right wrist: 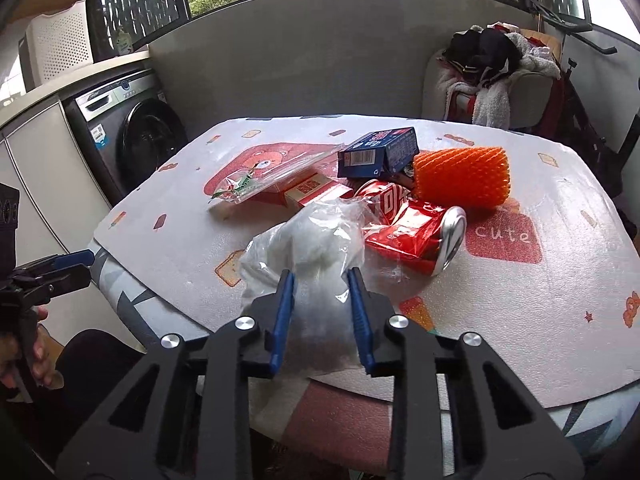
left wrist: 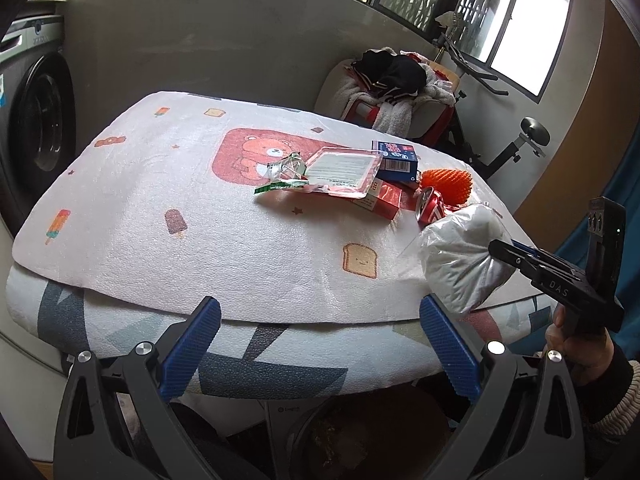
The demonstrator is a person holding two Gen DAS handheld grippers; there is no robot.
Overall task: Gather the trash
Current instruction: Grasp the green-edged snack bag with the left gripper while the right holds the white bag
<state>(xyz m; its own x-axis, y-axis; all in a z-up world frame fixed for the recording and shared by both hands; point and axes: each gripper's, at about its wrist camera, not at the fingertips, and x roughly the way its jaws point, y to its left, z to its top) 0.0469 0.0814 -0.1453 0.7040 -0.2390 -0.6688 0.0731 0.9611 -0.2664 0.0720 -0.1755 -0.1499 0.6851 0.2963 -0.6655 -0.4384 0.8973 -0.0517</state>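
My right gripper [right wrist: 320,280] jaws clamped on plastic bag [right wrist: 308,248] at desk [left wrist: 224,264] near edge; slippery film may slide out. Left gripper [left wrist: 320,312] jaws apart, empty.

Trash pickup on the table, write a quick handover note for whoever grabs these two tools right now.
Right tool: shut on the clear plastic bag of white stuff, at the table's near edge.
Left tool: open, empty, hovering at the near edge of the table.
Not yet collected, piled mid-table: crushed red can, orange foam net, blue carton, red box, flat clear packet, crumpled green-and-clear wrapper.
Done: only the bag is picked up; no bin can be made out for certain.
Left: drop the bag, then clear the pile piece by piece.
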